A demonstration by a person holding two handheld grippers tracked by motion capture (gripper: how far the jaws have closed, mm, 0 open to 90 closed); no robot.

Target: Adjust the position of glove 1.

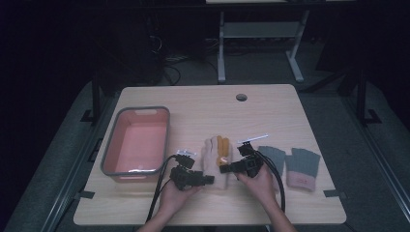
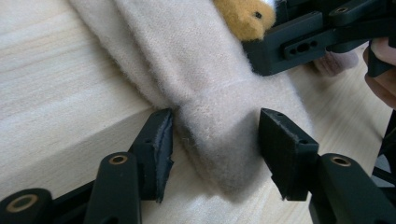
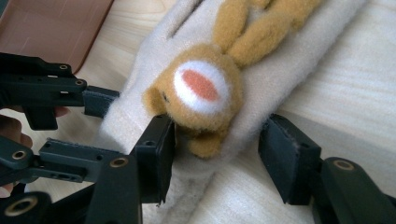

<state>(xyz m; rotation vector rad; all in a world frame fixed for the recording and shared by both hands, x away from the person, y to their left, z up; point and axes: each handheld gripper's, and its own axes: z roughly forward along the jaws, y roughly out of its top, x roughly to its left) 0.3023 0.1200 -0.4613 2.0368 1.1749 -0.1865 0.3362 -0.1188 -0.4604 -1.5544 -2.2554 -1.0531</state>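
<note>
A cream fleece glove [image 1: 216, 162] with an orange plush animal [image 1: 222, 146] sewn on it lies flat in the middle of the table. My left gripper [image 1: 209, 180] is at its cuff on the left. In the left gripper view the left gripper [image 2: 217, 154] is open with its jaws standing either side of the glove's cuff [image 2: 224, 135]. My right gripper [image 1: 225, 169] comes in from the right. In the right gripper view the right gripper [image 3: 215, 151] is open astride the glove's edge, just below the plush animal's head [image 3: 201, 88].
A pink basin [image 1: 137, 140] with a grey rim stands at the left of the wooden table [image 1: 217, 106]. Two grey gloves [image 1: 302, 166] with pink cuffs lie to the right of the cream glove. A cable hole [image 1: 241, 97] sits near the far edge.
</note>
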